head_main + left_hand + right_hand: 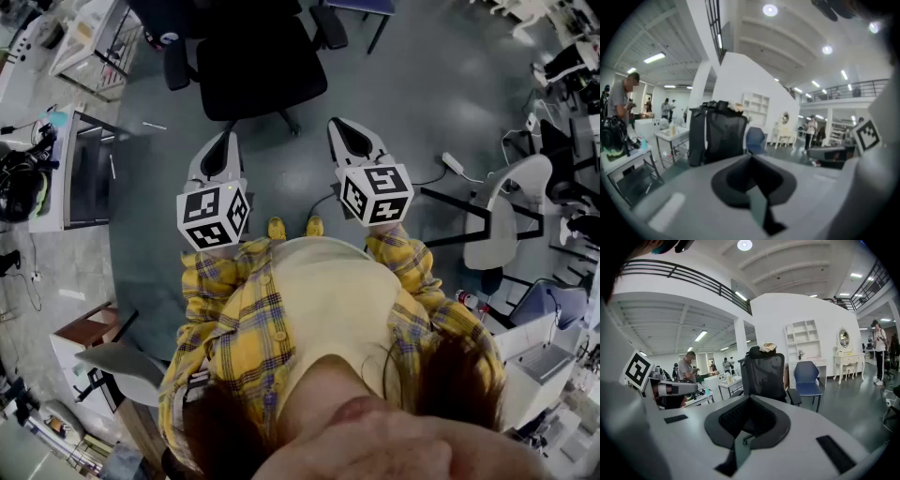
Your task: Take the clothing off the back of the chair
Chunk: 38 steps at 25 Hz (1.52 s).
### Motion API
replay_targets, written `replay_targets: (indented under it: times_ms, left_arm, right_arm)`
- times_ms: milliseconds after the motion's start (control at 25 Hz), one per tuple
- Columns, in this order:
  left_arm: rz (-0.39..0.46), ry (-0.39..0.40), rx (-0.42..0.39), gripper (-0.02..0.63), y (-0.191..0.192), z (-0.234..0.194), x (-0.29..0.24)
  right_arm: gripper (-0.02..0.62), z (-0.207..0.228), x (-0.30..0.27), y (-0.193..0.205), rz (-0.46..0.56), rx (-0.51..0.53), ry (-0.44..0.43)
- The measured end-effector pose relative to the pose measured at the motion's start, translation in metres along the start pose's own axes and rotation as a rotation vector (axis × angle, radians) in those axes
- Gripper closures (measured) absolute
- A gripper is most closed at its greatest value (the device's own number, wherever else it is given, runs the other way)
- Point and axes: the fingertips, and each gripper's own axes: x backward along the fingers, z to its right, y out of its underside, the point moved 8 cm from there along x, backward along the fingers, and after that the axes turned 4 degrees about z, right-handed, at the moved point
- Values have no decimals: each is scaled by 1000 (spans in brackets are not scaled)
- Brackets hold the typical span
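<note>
I hold my left gripper point(227, 137) and right gripper point(340, 125) closed and empty. Both aim at 12 o'clock, because the black mesh office chair point(251, 58) carrying the dark-and-pale bundled clothing point(761, 350) stands apart from them.

Grey floor point(422, 84): black chair point(258, 66), white power strip point(453, 165).

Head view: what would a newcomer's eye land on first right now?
The left gripper and right gripper stand side by side, jaws together and empty, aimed at a black office chair straight ahead. In the right gripper view, clothing lies bunched on top of the chair's back, untouched.
</note>
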Motion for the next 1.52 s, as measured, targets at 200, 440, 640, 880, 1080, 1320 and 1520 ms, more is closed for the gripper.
replay_targets:
  times_ms: [200, 440, 640, 880, 1080, 1320, 1520]
  left_arm:
    - [-12, -3, 18, 601, 4, 4, -10]
    - [-14, -11, 13, 601, 5, 19, -21]
    - [-15, -17, 13, 601, 7, 33, -28]
    - [-16, -28, 11, 601, 11, 45, -31]
    - [-13, -49, 15, 601, 6, 37, -39]
    - [-3, -45, 13, 601, 0, 17, -69]
    - [-5, -40, 28, 601, -9, -12, -99]
  right_arm:
    - [583, 14, -6, -1, 3, -4, -4]
    - [583, 32, -7, 0, 20, -45, -22]
    - [583, 46, -7, 2, 9, -40, -54]
    - [583, 56, -9, 9, -10, -48, -91]
    - [583, 58, -21, 7, -20, -46, -109]
    - [583, 62, -52, 2, -28, -36, -103]
    - [583, 60, -94, -8, -46, -17, -109]
